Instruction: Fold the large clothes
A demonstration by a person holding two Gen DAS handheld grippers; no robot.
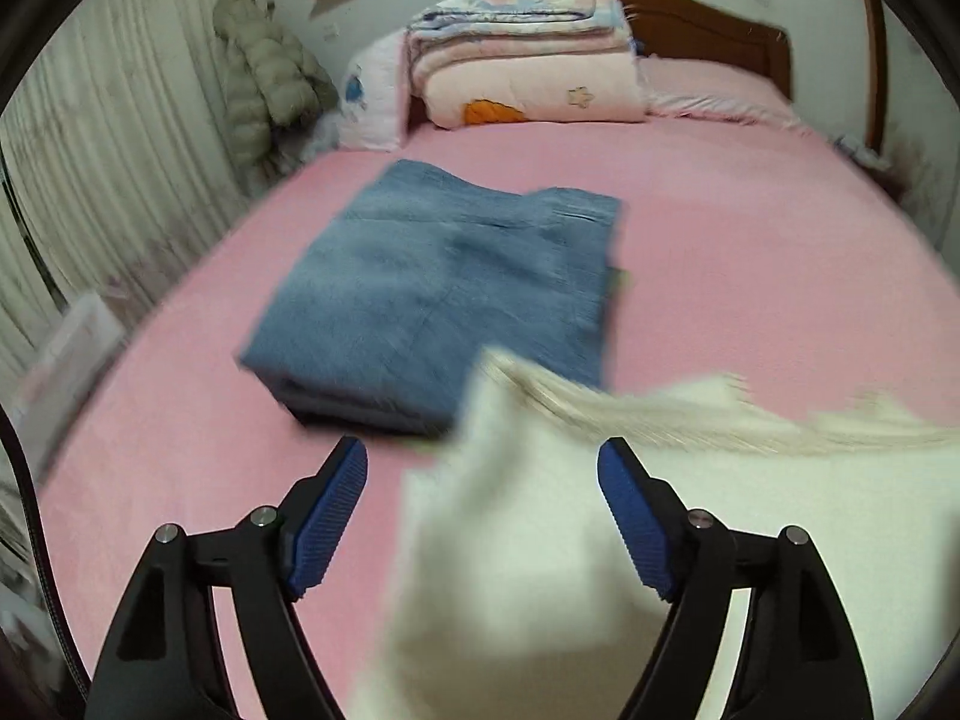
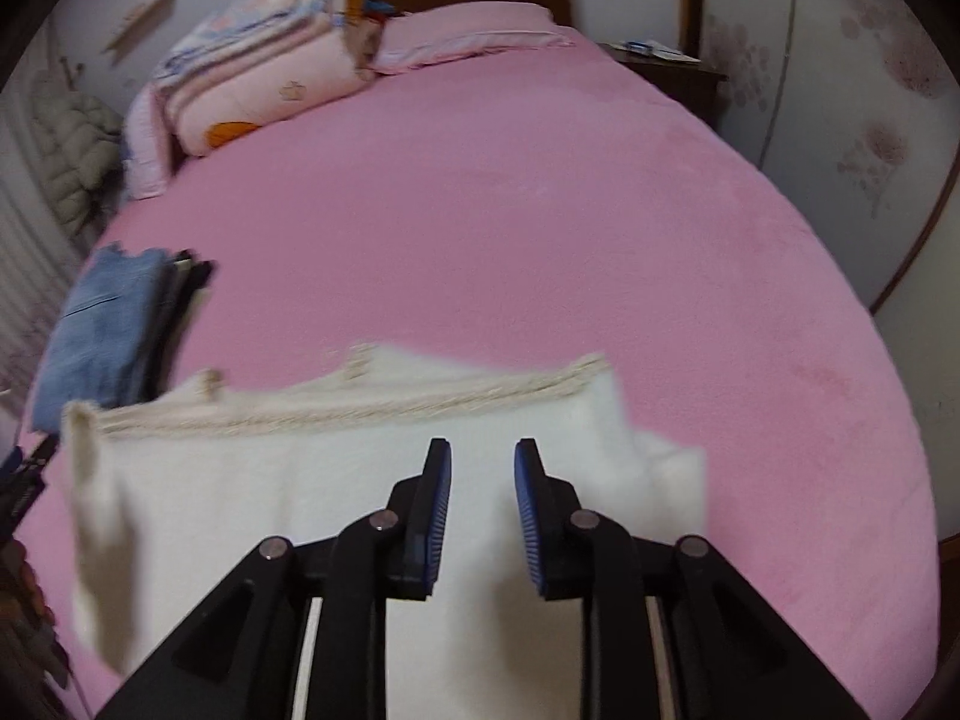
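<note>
A white garment with a ribbed cream hem [image 1: 750,516] lies on the pink bed, near its front edge; it also shows in the right wrist view [image 2: 336,468]. My left gripper [image 1: 483,462] is open wide, hovering over the garment's left edge. My right gripper [image 2: 483,462] is open with a narrow gap, above the garment's middle, holding nothing. A folded blue denim garment [image 1: 444,294] lies beyond, on top of darker folded clothes; it shows at the left in the right wrist view [image 2: 102,330].
The pink bed sheet [image 2: 540,210] stretches ahead. Folded quilts [image 1: 528,60] and a pillow [image 2: 468,36] lie at the wooden headboard. A puffer jacket [image 1: 264,78] hangs by the curtain at left. A nightstand [image 2: 672,72] stands at right.
</note>
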